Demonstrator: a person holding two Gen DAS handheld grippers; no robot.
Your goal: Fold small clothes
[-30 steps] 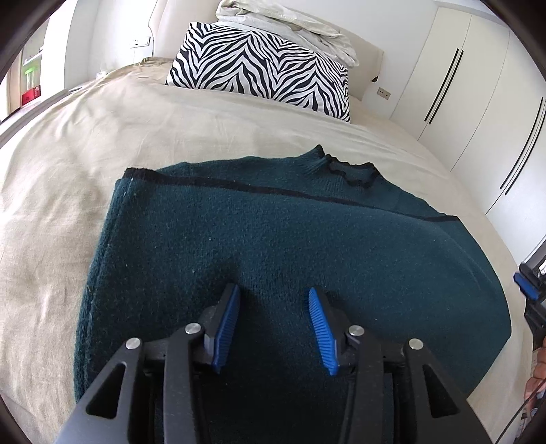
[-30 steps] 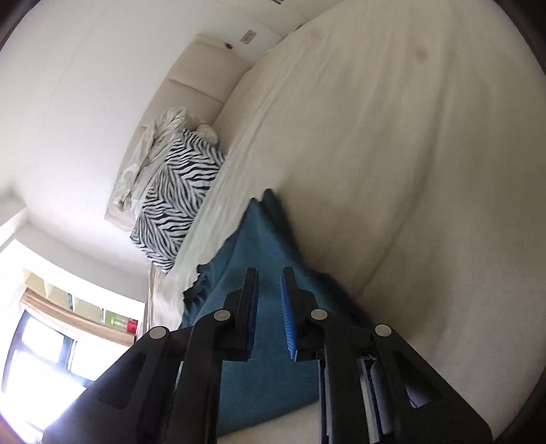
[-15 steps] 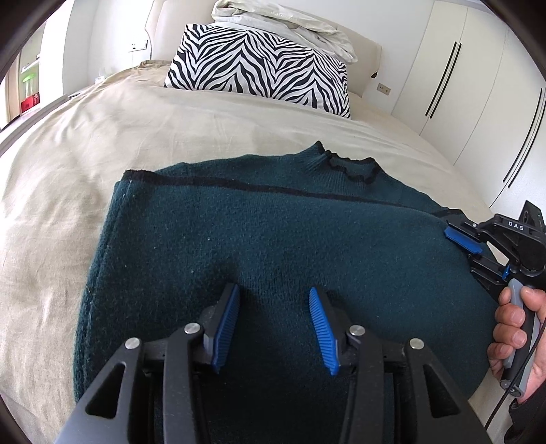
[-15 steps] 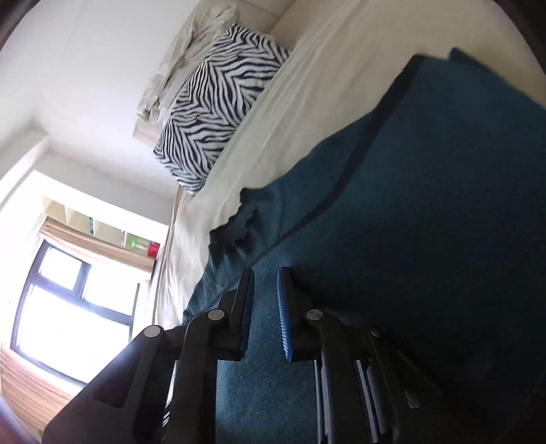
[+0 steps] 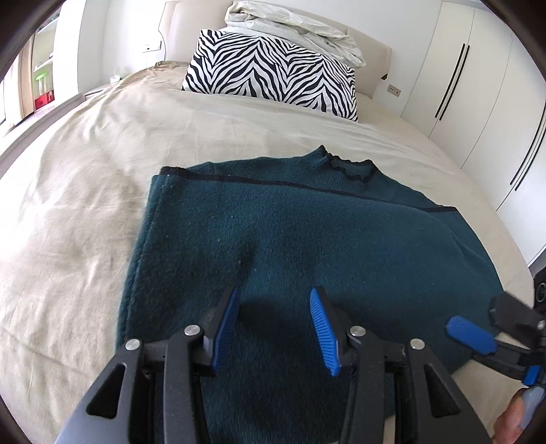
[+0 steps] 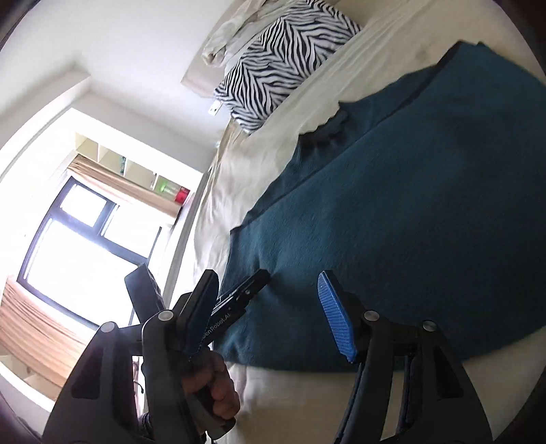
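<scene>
A dark teal knit sweater [image 5: 307, 246] with black trim lies flat and partly folded on the beige bed [image 5: 85, 191], collar toward the pillow. My left gripper [image 5: 274, 328] is open and empty, low over the sweater's near part. My right gripper [image 6: 273, 317] is open and empty over the sweater's [image 6: 409, 211] near edge. It also shows in the left wrist view [image 5: 477, 338] at the sweater's right near corner. The left gripper's body [image 6: 235, 304] shows in the right wrist view.
A zebra-print pillow [image 5: 273, 75] and a crumpled white duvet [image 5: 293, 29] lie at the headboard. White wardrobe doors [image 5: 477, 85] stand to the right. A window [image 6: 78, 246] and shelves are on the left side of the room.
My right gripper has opened from nearly shut and moved from the sweater's far right side down to its near right corner. My left gripper has stayed open in place.
</scene>
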